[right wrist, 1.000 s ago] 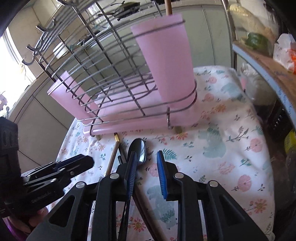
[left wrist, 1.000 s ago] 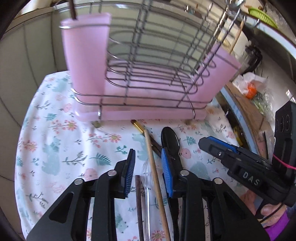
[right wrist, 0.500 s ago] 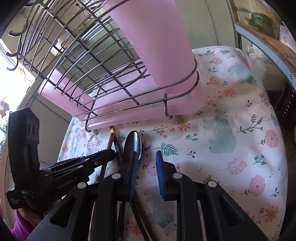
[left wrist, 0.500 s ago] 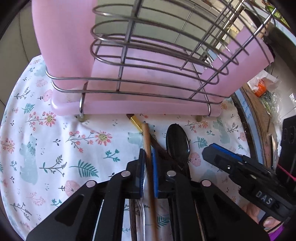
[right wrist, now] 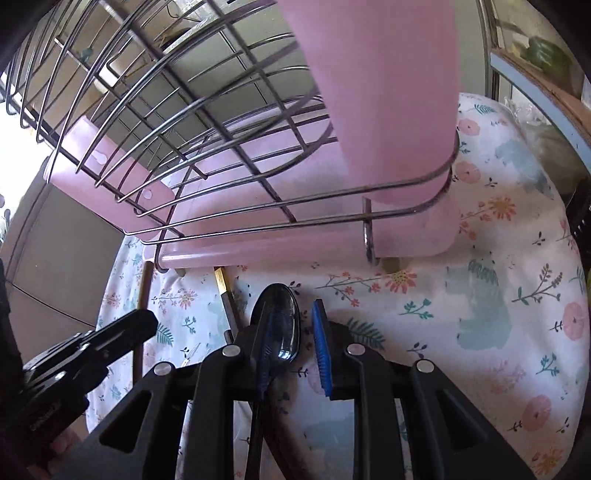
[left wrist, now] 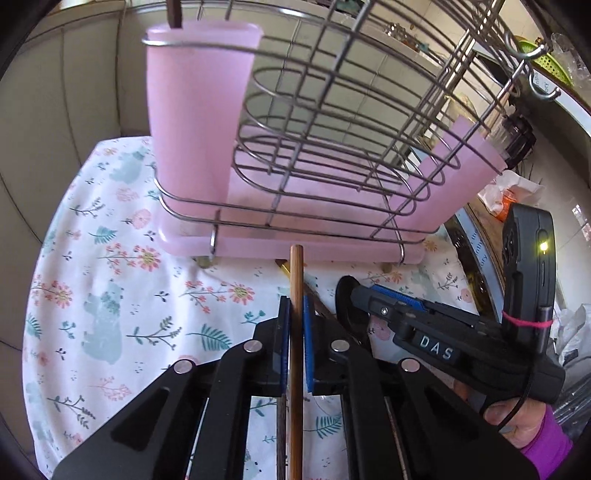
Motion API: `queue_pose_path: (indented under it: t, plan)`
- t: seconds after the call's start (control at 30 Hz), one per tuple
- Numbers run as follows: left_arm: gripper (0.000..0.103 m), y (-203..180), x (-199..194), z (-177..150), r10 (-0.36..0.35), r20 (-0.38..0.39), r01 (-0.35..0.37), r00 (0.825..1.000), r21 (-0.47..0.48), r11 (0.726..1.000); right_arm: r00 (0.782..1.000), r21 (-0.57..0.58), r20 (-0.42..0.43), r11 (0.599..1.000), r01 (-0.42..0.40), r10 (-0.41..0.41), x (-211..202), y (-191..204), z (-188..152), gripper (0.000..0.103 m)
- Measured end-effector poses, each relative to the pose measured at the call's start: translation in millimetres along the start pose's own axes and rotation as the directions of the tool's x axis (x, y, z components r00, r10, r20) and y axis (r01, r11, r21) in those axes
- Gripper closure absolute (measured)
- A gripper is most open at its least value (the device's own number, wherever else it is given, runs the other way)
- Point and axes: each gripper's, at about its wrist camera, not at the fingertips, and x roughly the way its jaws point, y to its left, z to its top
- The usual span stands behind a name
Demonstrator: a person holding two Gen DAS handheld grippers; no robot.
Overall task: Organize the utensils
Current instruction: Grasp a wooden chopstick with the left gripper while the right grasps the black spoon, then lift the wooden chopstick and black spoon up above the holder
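Note:
My left gripper [left wrist: 295,299] is shut on a wooden chopstick [left wrist: 296,266], whose tip points at the pink drip tray [left wrist: 258,251] of the wire utensil rack [left wrist: 332,147]. A pink cup [left wrist: 195,110] stands in the rack's left end with a dark stick [left wrist: 173,13] in it. My right gripper [right wrist: 294,310] stands open low over the cloth. The bowl of a black spoon [right wrist: 280,317] lies between its fingers, by the left pad and apart from the right one. A dark chopstick with a gold tip [right wrist: 221,280] lies beside the spoon.
A flowered cloth [right wrist: 480,314] covers the table. The rack stands close in front of both grippers, against a tiled wall. A wooden shelf edge [right wrist: 535,74] and clutter lie off the table's right side. A hand in a purple sleeve [left wrist: 532,435] holds the right gripper.
The left gripper has shut on the wooden chopstick and raised its tip off the cloth. The right gripper has come down and forward, so the spoon's bowl now lies between its fingers.

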Motion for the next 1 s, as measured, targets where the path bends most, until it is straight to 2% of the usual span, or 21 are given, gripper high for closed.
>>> queue_pose_path:
  t: [0.03, 0.07, 0.1, 0.3, 0.53, 0.77, 1.0]
  plan:
    - [0.097, -0.1, -2.3, 0.4, 0.008, 0.010, -0.008, 1.000, -0.001, 1.000, 1.000, -0.011, 0.003, 1.000, 0.016, -0.016, -0.2, 1.5, -0.9, 0.086]
    - [0.097, -0.3, -5.0, 0.7, 0.017, 0.020, -0.017, 1.000, -0.001, 1.000, 1.000, -0.019, 0.002, 1.000, 0.025, -0.025, 0.1, 2.4, -1.5, 0.099]
    - [0.097, 0.5, -7.7, 0.6, 0.025, 0.029, -0.025, 0.999, -0.001, 1.000, 1.000, -0.023, 0.000, 0.999, 0.026, -0.026, 1.1, 3.6, -2.6, 0.101]
    - [0.097, -4.1, -22.2, -1.8, 0.079, 0.091, -0.081, 0.993, 0.017, 0.997, 0.996, -0.041, 0.090, 0.999, 0.021, -0.017, -20.9, 11.4, -8.0, 0.102]
    - [0.097, -11.3, -33.8, -4.6, 0.103, 0.143, -0.109, 0.984, 0.032, 0.994, 0.978, -0.076, 0.206, 0.996, 0.044, -0.027, -54.6, 23.0, -9.3, 0.102]
    - [0.097, -17.0, -45.9, -5.1, 0.100, 0.185, -0.108, 0.978, 0.033, 0.994, 0.954, -0.093, 0.299, 0.995, 0.039, -0.009, -89.8, 22.9, -9.9, 0.102]
    - [0.097, -15.6, -71.9, -2.9, 0.073, 0.264, -0.083, 0.962, 0.027, 0.996, 0.916, -0.117, 0.401, 0.991, 0.059, -0.007, -123.0, 32.7, -7.2, 0.102]
